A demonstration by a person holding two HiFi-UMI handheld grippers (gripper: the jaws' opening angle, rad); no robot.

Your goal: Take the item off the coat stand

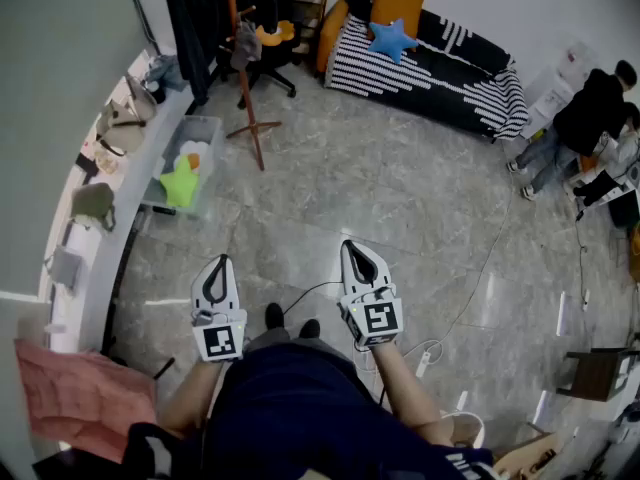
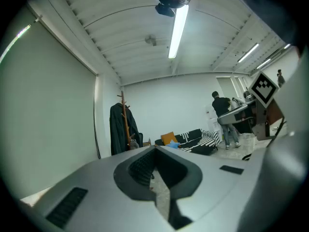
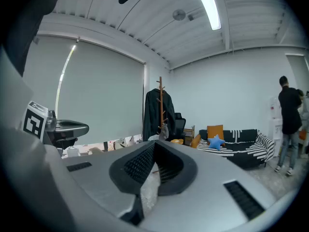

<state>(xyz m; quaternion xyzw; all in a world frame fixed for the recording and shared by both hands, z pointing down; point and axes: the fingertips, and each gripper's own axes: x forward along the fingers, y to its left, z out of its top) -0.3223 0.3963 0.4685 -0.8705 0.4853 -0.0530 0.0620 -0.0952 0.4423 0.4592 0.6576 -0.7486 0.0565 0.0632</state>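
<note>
The left tool (image 1: 220, 266) and right tool (image 1: 351, 250) point forward side by side toward the stand (image 1: 247, 88), both closed and empty.

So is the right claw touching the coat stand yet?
Apart. The head view shows a wide stretch of floor between the right claw and the coat stand.

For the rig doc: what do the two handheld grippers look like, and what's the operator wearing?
Both match: the left gripper and right gripper have light grey shells tapering to a point, with black ribbed pads lining a teardrop-shaped opening. Each carries a white cube printed with black square markers at its rear. The operator wears a dark navy top, forearms uncovered.
</note>
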